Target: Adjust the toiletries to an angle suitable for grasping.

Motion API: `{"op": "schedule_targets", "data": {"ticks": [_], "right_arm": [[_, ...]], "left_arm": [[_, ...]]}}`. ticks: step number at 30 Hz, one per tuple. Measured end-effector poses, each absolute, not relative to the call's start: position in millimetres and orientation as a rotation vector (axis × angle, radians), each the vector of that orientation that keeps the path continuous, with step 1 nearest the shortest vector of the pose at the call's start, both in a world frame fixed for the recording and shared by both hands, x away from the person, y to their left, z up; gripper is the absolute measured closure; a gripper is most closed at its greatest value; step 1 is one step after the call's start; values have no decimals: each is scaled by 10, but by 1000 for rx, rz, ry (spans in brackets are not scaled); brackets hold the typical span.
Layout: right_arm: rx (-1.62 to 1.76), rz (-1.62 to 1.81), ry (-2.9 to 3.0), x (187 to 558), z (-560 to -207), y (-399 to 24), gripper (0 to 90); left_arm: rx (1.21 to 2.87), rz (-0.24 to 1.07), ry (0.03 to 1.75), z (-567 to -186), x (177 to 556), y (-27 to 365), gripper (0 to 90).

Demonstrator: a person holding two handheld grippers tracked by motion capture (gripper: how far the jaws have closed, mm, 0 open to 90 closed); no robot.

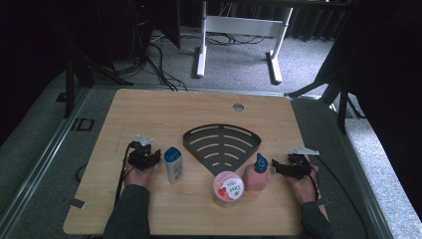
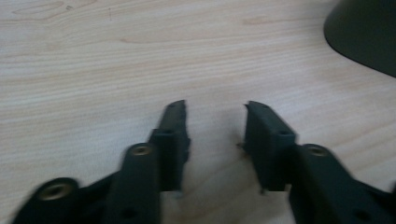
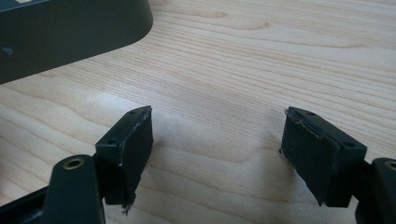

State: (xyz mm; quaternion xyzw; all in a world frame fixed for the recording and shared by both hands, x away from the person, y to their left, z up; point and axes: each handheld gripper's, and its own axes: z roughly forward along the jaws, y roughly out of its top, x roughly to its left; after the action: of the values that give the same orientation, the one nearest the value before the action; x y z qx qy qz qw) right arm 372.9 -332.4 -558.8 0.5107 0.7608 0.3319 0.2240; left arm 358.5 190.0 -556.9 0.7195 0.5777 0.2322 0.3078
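Bare table point(image 1: 149, 114) from 9 to 12 o'clock. Rack point(image 1: 221, 141) blocks centre. Bottle point(image 1: 173, 164), tub point(image 1: 228, 188), pink bottle point(image 1: 257, 175) crowd 6 o'clock.

The table point(image 1: 149, 114) is pale wood with a smooth, matt grain. The fan-shaped rack point(image 1: 222, 143) looks dark, matt and smooth. The gripper pads point(image 3: 135, 144) are black, dull and frayed.

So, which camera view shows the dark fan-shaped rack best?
The high view: the whole rack shows there, slots included, at the middle of the table. The left gripper view catches just a dark edge at its upper right, the right gripper view one corner at its upper left.
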Motion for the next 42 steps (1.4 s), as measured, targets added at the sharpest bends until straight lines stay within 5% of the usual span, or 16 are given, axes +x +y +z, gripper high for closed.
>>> {"op": "schedule_targets", "data": {"ticks": [4, 23, 42], "right_arm": [[1408, 916, 2101, 3728, -5588, -3325, 248], [1407, 918, 2103, 3725, -5588, -3324, 247], [1406, 918, 2103, 3725, -5588, -3324, 247]], "left_arm": [[1929, 532, 1477, -5531, 3457, 1874, 895], [2054, 455, 1253, -5450, 2443, 1646, 898], [2068, 407, 1172, -5461, 2523, 1447, 892]]}}
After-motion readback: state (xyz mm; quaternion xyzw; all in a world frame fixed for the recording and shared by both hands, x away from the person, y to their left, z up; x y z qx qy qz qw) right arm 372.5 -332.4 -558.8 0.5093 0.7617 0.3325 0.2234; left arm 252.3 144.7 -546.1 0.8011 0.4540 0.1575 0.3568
